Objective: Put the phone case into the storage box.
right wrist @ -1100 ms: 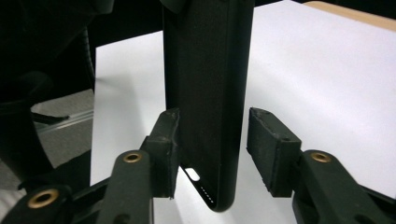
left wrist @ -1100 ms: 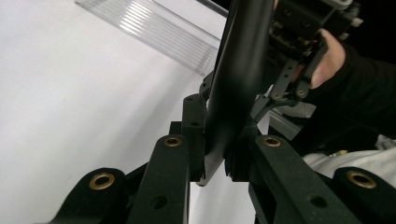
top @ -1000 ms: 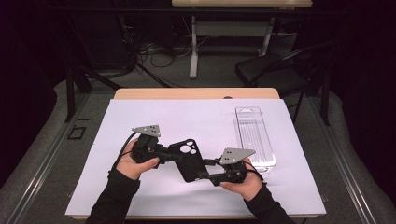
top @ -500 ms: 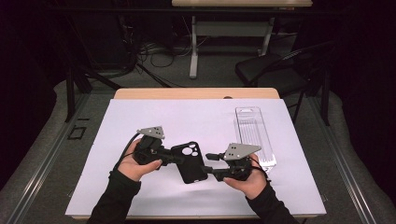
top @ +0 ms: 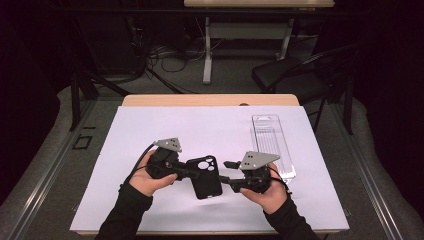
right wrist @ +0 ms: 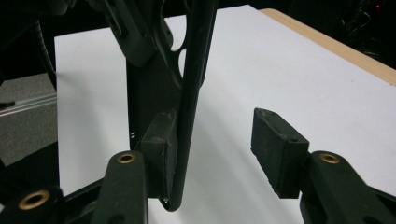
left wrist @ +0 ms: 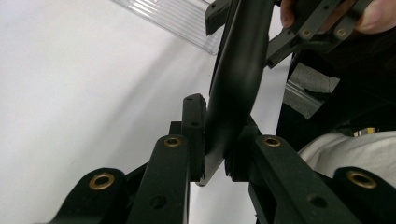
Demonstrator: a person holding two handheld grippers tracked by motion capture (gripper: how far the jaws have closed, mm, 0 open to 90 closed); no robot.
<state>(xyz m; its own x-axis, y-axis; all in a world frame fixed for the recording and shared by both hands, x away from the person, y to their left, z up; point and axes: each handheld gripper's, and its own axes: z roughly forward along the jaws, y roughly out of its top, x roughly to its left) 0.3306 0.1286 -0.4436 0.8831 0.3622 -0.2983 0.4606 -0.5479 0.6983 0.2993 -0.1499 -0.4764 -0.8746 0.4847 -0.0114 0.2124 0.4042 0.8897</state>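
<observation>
Black phone case (top: 205, 176) held up over the white table cover (top: 200, 130), near the front edge, midway between the two hands. Left gripper (top: 184, 171) clenched on the case's left edge, up by the camera cutout; seen close in the left gripper view, both pads pressed flat against the curved wall of the phone case (left wrist: 233, 88). Right gripper (top: 231, 175) released: in the right gripper view one pad (right wrist: 161, 144) touching the phone case (right wrist: 189, 107) along its edge, the other pad (right wrist: 275, 149) standing well apart, with bare cover between. Long axis of the case running near to far, camera end at the far side, so the edge lies between the right jaws rather than beside them. Case lying just left of the right gripper, at its very tips; left hand carrying all the weight. Likely next: closing the right jaws onto the lower right edge, probably with no need to reach first. Clear plastic tray (top: 272, 145) lying flat further right and far, apart from both hands.
</observation>
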